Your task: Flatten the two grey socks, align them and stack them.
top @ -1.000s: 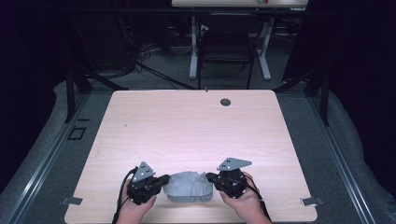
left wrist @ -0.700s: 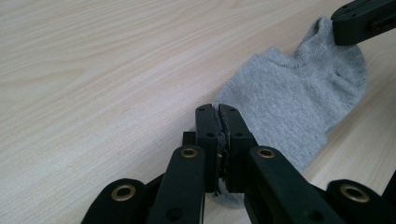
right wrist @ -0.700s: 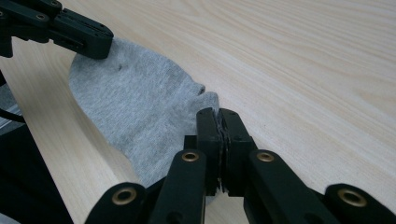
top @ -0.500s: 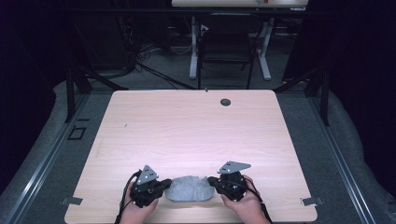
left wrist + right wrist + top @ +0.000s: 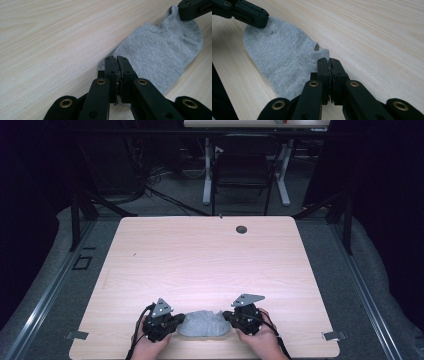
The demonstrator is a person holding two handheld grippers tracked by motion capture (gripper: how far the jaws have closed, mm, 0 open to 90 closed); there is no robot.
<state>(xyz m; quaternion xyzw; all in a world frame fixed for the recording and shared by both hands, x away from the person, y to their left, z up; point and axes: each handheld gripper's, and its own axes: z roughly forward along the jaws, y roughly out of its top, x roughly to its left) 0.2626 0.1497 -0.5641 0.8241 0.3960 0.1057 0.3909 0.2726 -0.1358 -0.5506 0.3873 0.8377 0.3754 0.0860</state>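
A grey ankle sock (image 5: 202,323) lies flat near the table's front edge, stretched between both grippers. My left gripper (image 5: 176,320) is shut on the sock's left end; in the left gripper view the jaws pinch grey fabric (image 5: 155,50) at their tips (image 5: 116,59). My right gripper (image 5: 229,316) is shut on the sock's right end, and in the right gripper view its tips (image 5: 328,60) clamp the sock's edge (image 5: 284,55). Each gripper's view shows the other gripper's black jaw on the sock's far end.
The light wooden table (image 5: 200,260) has a dark round grommet (image 5: 241,229) near its back edge. Behind the table stand a black chair (image 5: 242,172) and white desk legs (image 5: 206,170). Hands hold both grippers at the front edge.
Both grippers and the sock have slid slightly toward the table's front edge. The sock looks flatter and more stretched between them.
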